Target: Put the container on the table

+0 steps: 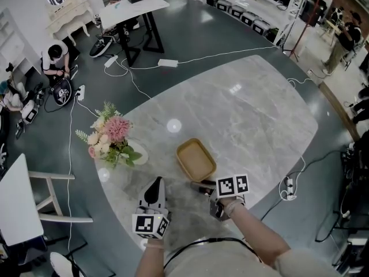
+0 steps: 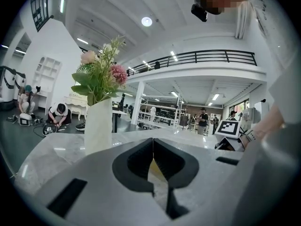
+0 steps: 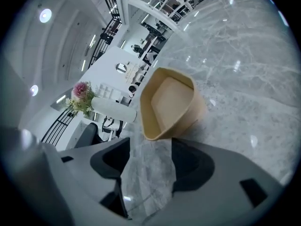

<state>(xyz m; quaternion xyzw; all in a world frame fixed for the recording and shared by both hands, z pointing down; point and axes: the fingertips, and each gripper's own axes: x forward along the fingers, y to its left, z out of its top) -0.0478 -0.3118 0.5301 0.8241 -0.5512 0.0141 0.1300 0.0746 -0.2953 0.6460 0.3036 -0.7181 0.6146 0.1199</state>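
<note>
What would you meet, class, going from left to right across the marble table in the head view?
vase of pink flowers → left gripper → tan container

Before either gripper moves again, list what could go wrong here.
1. The right gripper is open and empty, with its jaw tips close behind the container. A forward nudge could slide the container across the polished table.
2. The left gripper, jaws together, sits near the vase of flowers. The vase is tall and narrow, so a sideways swing could tip it.
</note>
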